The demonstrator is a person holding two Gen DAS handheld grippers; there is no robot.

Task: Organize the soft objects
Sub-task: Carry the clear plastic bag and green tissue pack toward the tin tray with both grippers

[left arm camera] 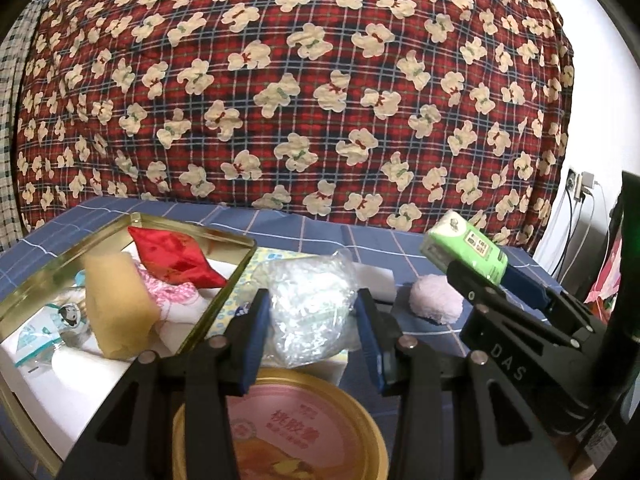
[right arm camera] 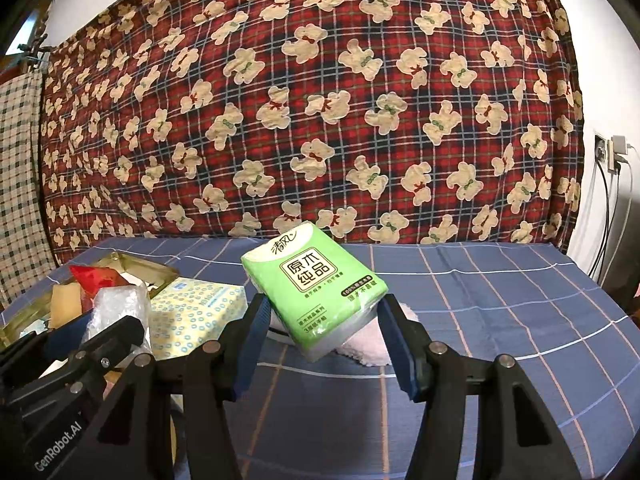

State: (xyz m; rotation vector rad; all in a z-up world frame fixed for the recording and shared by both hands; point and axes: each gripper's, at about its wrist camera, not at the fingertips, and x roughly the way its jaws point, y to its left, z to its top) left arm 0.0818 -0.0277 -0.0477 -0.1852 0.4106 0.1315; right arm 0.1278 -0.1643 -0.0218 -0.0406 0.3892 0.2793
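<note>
While both tongs are loaded, we take the gold tin (left arm camera: 224,300) as our landmark, its hinged lid open, a red pouch (left arm camera: 172,258) and a yellow sponge (left arm camera: 116,304) already inside; the left gripper (left arm camera: 312,312) sits just right of the tin, its blue pads closed partway onto a crinkled clear plastic bag (left arm camera: 308,300), which bulges between them above a patterned tissue box (right arm camera: 200,316); the right gripper (right arm camera: 324,324) is further right of the tin, well apart from it, and pinches a green tissue pack (right arm camera: 316,296) by its lower end, jaws about pack-width apart; under the pack, on the blue checked cloth (right arm camera: 500,312), lies a pink fluffy pad (left arm camera: 436,300), untouched.

We judge the pack light, squashy and wrapped in slick film, so it may slide or pivot under a one-end grip; a hold across the middle of its short width would be steadier; the bag looks nearly weightless, springy, and apt to slip free unless gathered.

The pack's long axis runs from the gripper up and away, tilted toward the tin's side in the right wrist view, printed face toward the camera; the bag has no clear axis.

A round lidded tub (left arm camera: 288,420) sits just below the left gripper.
</note>
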